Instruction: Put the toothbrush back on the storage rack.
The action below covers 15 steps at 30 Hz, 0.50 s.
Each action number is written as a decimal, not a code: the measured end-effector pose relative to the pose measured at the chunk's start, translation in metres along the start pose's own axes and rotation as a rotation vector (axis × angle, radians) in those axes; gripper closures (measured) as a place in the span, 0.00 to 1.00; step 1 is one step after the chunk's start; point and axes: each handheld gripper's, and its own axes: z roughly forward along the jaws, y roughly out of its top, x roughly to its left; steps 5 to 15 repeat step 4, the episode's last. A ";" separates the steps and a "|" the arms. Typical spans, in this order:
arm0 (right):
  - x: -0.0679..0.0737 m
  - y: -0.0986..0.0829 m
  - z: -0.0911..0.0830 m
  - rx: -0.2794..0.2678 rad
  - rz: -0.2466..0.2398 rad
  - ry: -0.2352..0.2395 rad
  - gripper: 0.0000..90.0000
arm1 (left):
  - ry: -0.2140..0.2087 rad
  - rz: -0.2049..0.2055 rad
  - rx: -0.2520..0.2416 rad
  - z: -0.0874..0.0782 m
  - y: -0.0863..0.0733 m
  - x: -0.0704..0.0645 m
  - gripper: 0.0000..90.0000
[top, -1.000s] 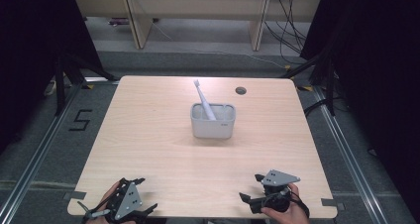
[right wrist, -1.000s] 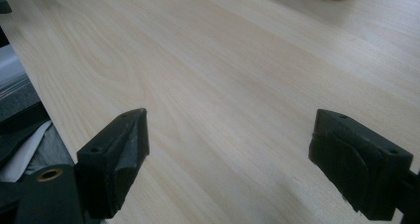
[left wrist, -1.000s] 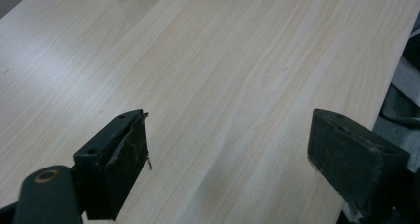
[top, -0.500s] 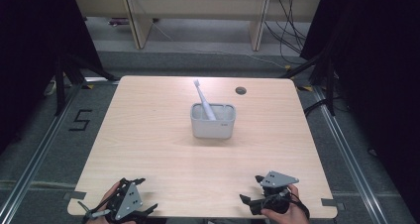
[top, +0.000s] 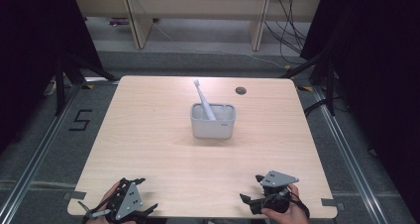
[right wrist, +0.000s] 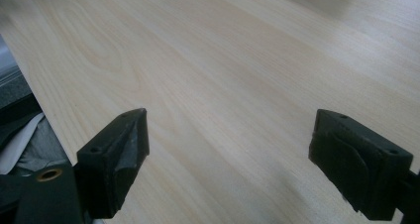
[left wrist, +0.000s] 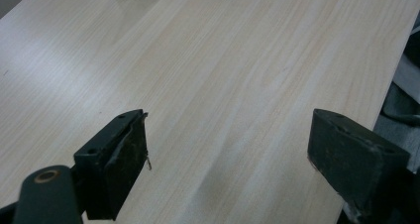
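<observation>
High view: toothbrush (top: 203,99) leans up-left in the holder (top: 213,120), well ahead of both grippers; left gripper (top: 130,204) and right gripper (top: 257,196) about equally far, jaws apart.

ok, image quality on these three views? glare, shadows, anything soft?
High view: even light on the table, dark surroundings, the holder casts a faint shadow, the toothbrush is sharp enough. Left gripper view: pale glare patch on the wood at upper left, the left tool has slightly soft jaws. Right gripper view: the right tool likewise, wood grain clear, mild sheen.
</observation>
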 end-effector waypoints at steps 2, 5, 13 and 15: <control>-0.001 0.000 0.000 -0.015 0.001 0.001 0.18 | -0.020 0.015 0.010 0.000 0.000 0.002 0.17; -0.002 0.000 0.000 -0.004 0.009 -0.013 0.18 | -0.020 0.030 0.023 0.000 0.001 0.002 0.17; -0.002 0.000 0.000 -0.004 0.009 -0.013 0.18 | -0.020 0.030 0.023 0.000 0.001 0.002 0.17; -0.002 0.000 0.000 -0.004 0.009 -0.013 0.18 | -0.020 0.030 0.023 0.000 0.001 0.002 0.17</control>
